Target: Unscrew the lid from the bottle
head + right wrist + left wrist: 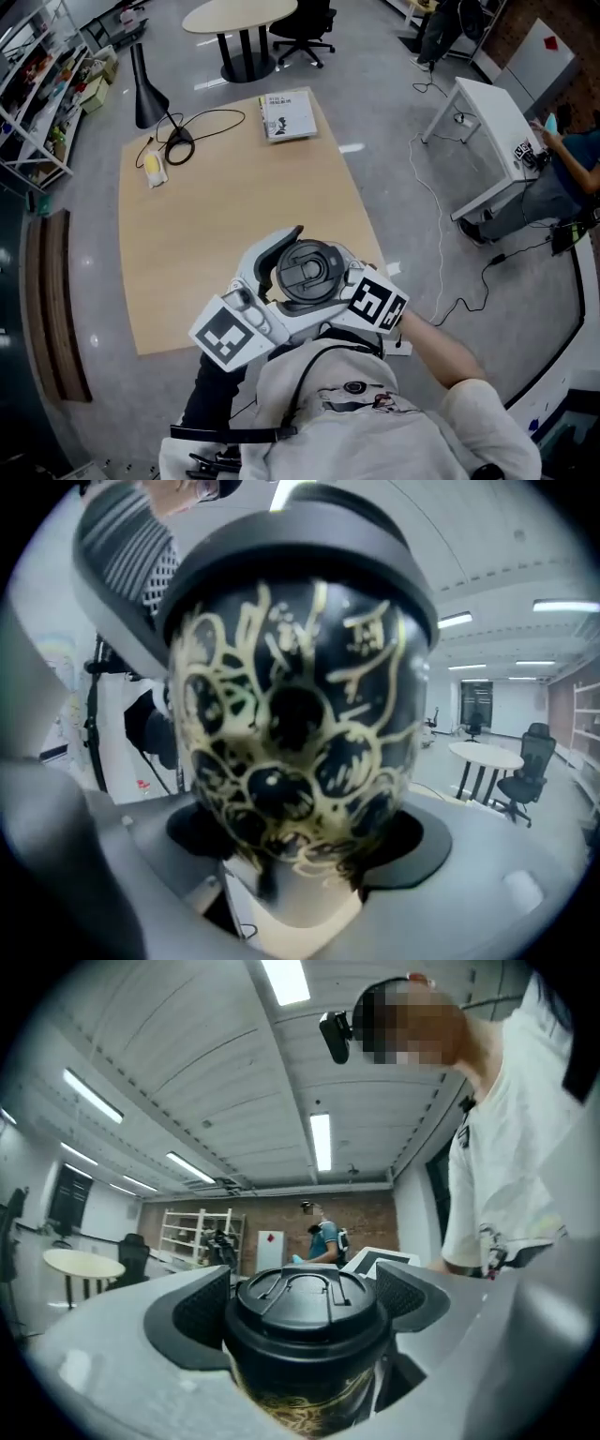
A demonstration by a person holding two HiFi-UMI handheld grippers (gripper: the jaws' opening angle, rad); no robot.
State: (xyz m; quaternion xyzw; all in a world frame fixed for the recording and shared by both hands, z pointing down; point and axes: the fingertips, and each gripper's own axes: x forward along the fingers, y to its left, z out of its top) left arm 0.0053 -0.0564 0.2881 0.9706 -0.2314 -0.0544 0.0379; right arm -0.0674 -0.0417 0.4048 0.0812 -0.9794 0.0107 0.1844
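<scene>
One bottle [298,733] with one lid [307,270] is at the lower centre of the head view. The left gripper [306,1309] is clamped on the lid, the right gripper [305,838] on the patterned body.

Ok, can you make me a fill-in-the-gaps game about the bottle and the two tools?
1. The black bottle has ___ squiggles painted on it.
2. The round black plastic lid sits ___ the bottle, not off it.
3. The left tool is shut on the bottle's ___.
4. The right tool is shut on the ___ itself, below the lid.
Missing words: gold; on; lid; bottle.
</scene>
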